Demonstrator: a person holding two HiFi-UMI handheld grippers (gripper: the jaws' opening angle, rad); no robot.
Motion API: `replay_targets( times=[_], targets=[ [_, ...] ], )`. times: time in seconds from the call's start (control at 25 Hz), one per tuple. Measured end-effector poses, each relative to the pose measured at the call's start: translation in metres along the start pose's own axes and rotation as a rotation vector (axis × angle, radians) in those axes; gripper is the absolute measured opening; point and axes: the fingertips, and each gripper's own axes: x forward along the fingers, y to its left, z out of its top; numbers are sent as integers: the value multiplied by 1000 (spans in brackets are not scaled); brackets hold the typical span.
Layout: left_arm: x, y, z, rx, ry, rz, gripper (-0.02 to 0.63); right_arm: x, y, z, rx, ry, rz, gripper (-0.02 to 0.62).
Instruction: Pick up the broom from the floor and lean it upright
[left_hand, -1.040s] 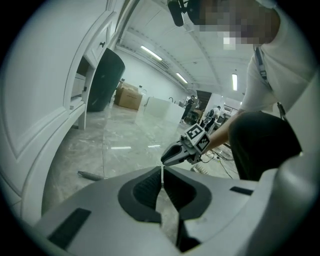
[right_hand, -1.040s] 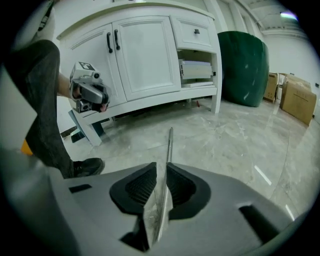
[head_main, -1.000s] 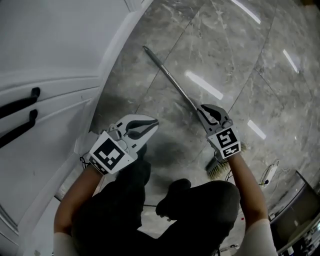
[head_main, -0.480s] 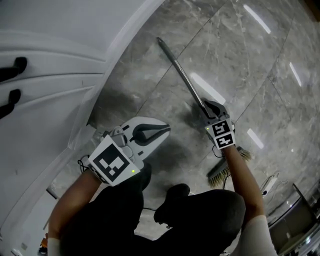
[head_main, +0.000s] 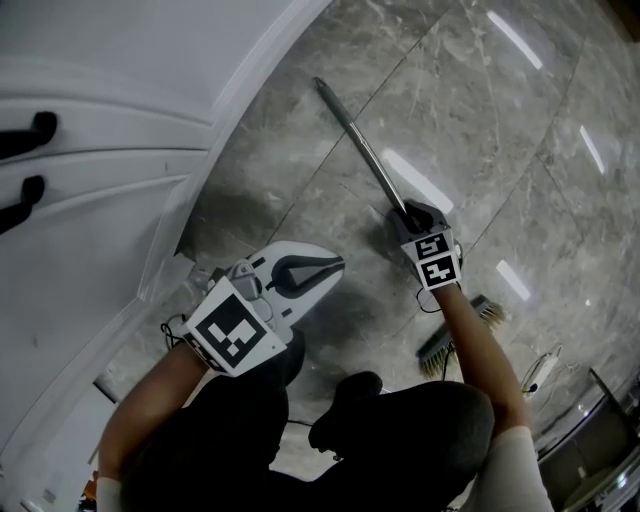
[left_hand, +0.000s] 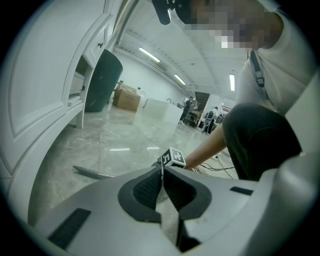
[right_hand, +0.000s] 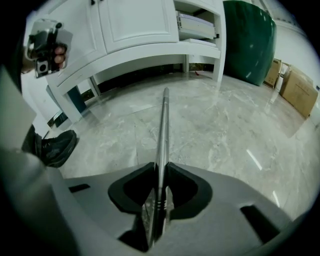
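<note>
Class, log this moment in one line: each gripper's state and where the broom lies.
right gripper: jaws just closed on silver metal broom handle | left gripper: shut, empty | broom bristle head: on grey marble floor

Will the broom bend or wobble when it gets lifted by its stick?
The broom probably stays stiff: its stick looks like straight metal. That shiny stick may be slippery. The long end might swing or tip.
</note>
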Motion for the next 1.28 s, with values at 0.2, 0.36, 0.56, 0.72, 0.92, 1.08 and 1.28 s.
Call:
replay_targets(
  times=[0.2, 0.36, 0.56, 0.72, 0.92, 1.08, 1.28],
  targets=[
    [3, 12, 16, 13, -31, 21, 15, -38, -16, 21, 21, -60, -15, 87],
    [6, 25, 28, 18, -59, 47, 15, -80, -40, 42, 21, -120, -51, 88],
    [9, 34, 45, 33, -78, 68, 15, -134, -60, 65, 15, -179, -89, 89],
    [14, 41, 69, 61, -114, 78, 15, -168, -76, 88, -1, -233, -108, 89],
    [10, 34, 92, 124, -107, 74, 15, -203, -74, 118, -25, -310, -60, 87],
    [-1, 25, 107, 160, -95, 71, 15, -232, -72, 146, -53, -367, -51, 84],
    [-26, 23, 137, 172, -113, 104, 15, -272, -66, 193, -110, -443, -51, 80]
  ],
)
